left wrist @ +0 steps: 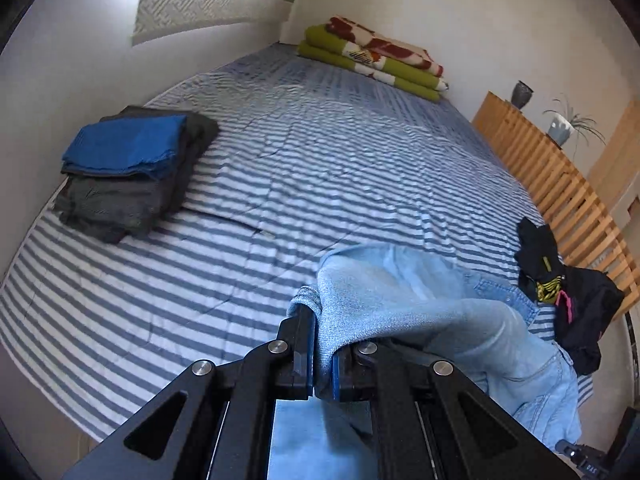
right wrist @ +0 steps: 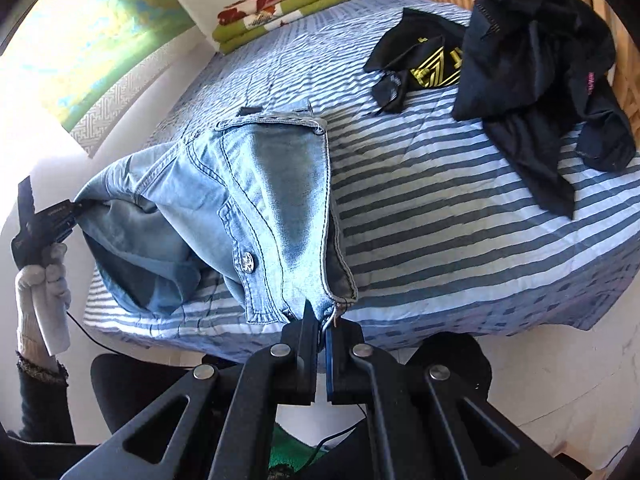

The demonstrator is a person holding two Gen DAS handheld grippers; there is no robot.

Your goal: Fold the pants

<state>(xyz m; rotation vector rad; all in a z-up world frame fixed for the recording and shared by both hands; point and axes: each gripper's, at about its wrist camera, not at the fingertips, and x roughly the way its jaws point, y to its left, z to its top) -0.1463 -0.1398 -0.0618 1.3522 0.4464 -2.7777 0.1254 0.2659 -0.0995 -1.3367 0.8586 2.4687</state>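
Both grippers pinch the light-blue jeans point(right wrist: 276, 200): the right gripper point(right wrist: 321, 332) is pressed together on the waistband corner beside the fly, at the near edge of the bed point(left wrist: 280, 152), and the left gripper point(left wrist: 316, 344) is clamped on a fold of denim, the cloth draped over its right finger and trailing off to the right. In the right wrist view the left gripper point(right wrist: 60, 216) shows at far left, held by a gloved hand point(right wrist: 42, 292), with the jeans stretched between the two grippers, partly lifted off the striped sheet.

The jeans lie near the bed's near edge, the waistband running away from the right gripper, a pocket and a metal button point(right wrist: 248, 261) facing up, the leg bunched and hanging toward the left.

Beyond them the striped bed is open across its middle. At its left edge sits a folded stack point(left wrist: 132, 172), blue on top of grey. A folded green and red blanket point(left wrist: 372, 60) lies at the far end against the wall. Loose black garments point(right wrist: 520, 80) lie at the right edge, next to a wooden slatted frame point(left wrist: 560, 176).
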